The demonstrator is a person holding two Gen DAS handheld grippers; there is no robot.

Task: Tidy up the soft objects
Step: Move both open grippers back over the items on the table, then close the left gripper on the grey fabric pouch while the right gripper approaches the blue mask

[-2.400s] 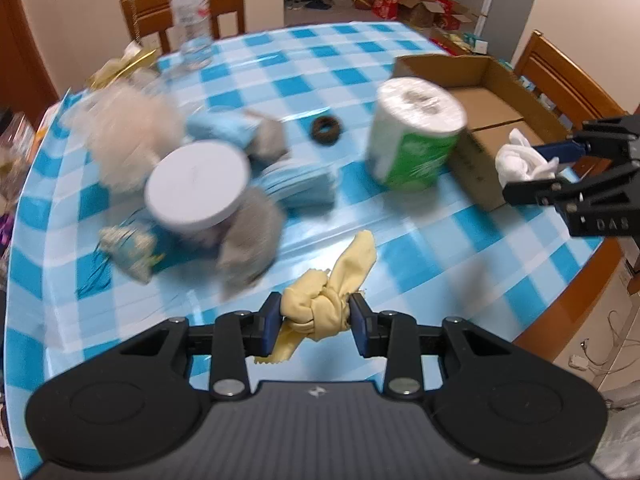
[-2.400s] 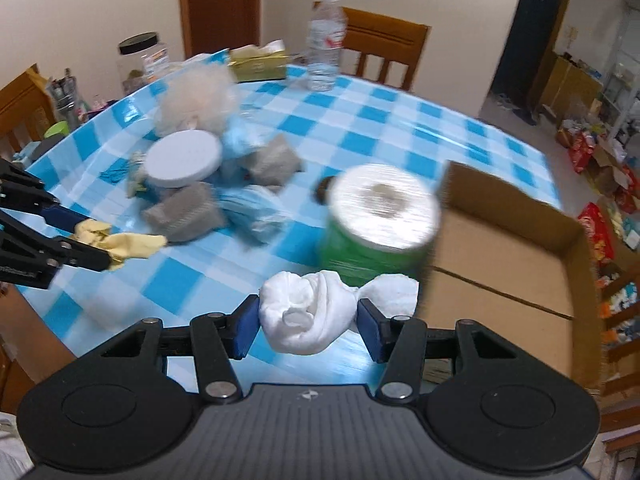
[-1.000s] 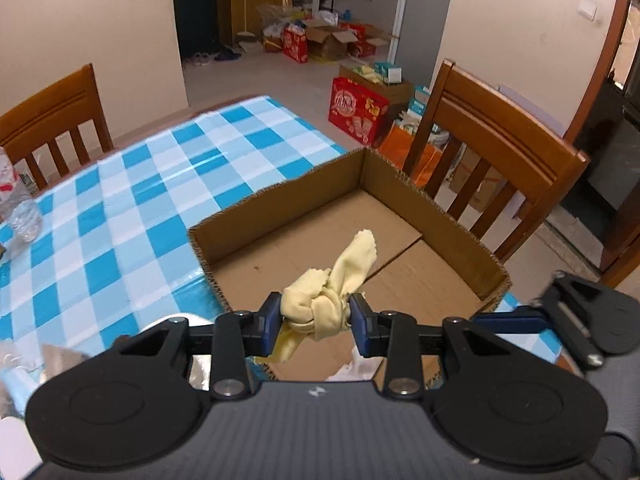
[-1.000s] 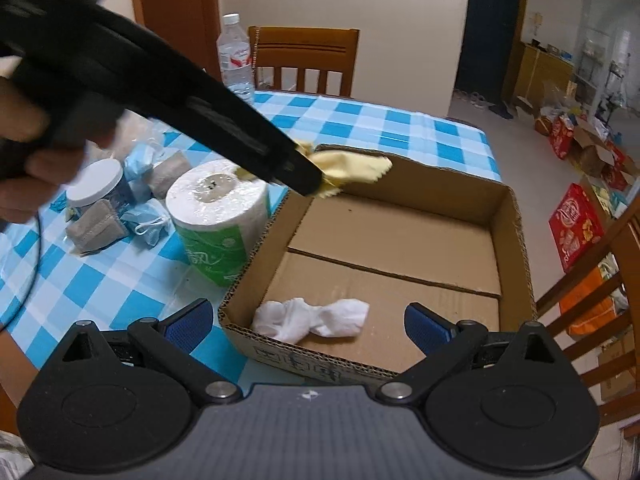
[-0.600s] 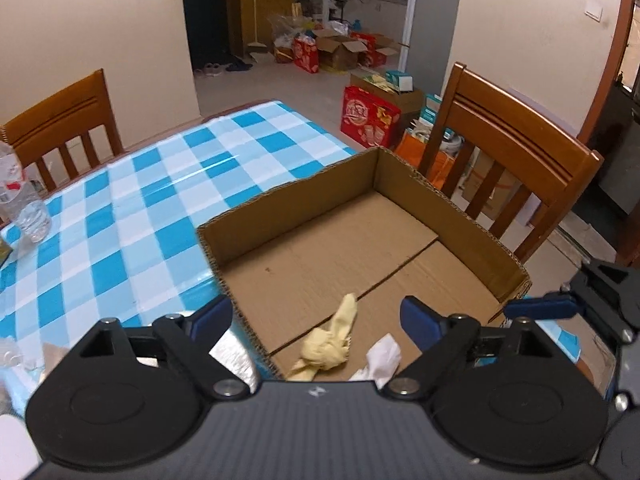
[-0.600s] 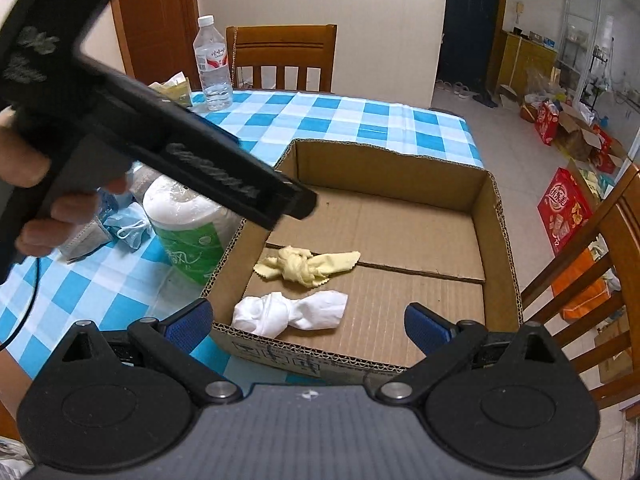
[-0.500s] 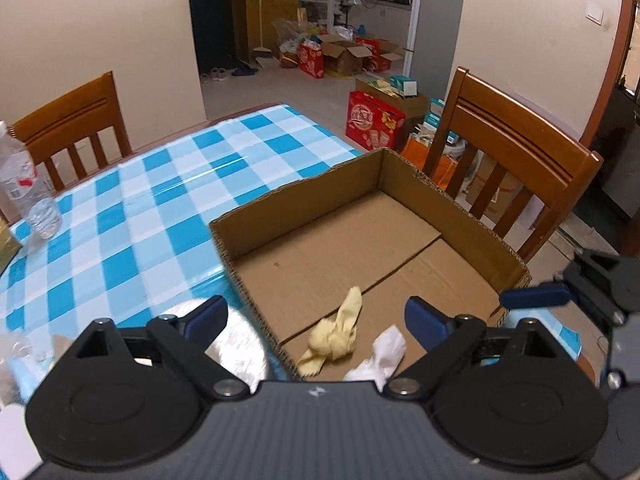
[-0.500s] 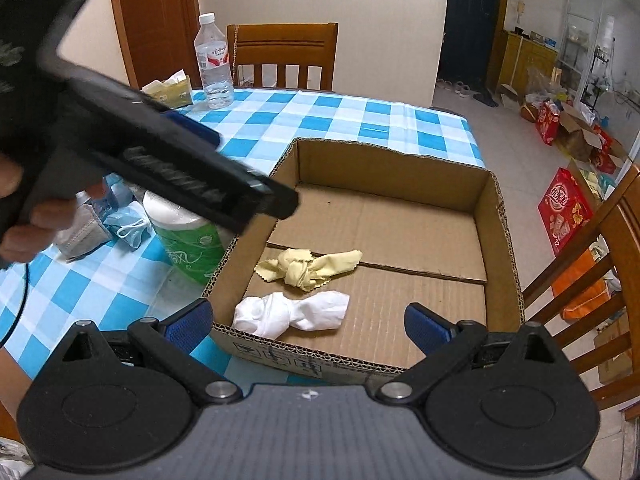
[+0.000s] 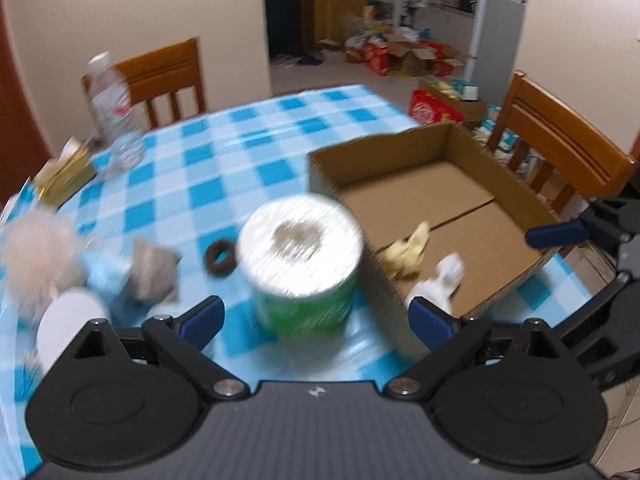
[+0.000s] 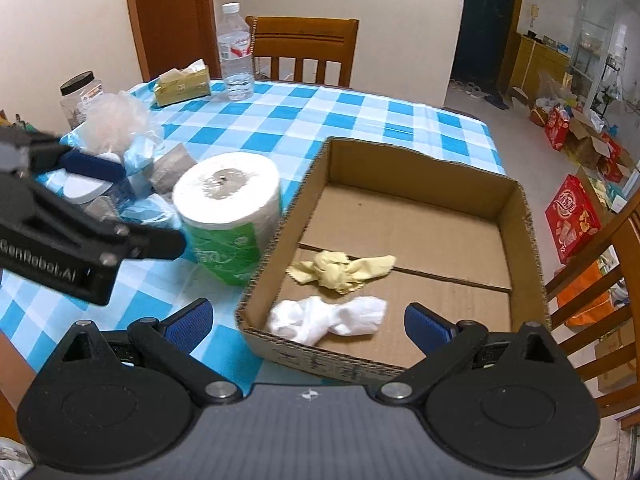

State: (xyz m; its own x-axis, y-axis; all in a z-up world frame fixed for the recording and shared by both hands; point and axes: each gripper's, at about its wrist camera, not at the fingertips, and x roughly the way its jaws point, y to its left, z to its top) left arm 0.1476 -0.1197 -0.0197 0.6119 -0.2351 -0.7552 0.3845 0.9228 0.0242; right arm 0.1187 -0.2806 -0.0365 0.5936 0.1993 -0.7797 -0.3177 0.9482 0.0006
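Left wrist view: the left gripper [image 9: 316, 318] has its jaws spread wide with nothing between the pads; they have just been opening, and the yellow knotted cloth [image 9: 406, 254] now lies loose on the floor of the cardboard box [image 9: 504, 184], beside the white knotted cloth [image 9: 444, 280]. The jaws frame the toilet roll [image 9: 304, 260], which stands upright on the checked worktop [image 9: 224, 168] just outside the box wall, so it looks like a possible next pick. The picture is smeared by motion: the pile at the left edge, a fluffy puff [image 9: 38, 252], grey and pale blue bundles, reads only as soft shapes, and a small dark ring [image 9: 220, 256] cannot be identified.

Right wrist view: the right gripper [image 10: 308, 322] also stands wide open and empty, hovering at the box's near wall, probably because both cloths are already delivered. Here they show sharply, the yellow one farther in, the white one nearest the wall. The left gripper crosses the left side and hides part of the remaining pile behind the roll.
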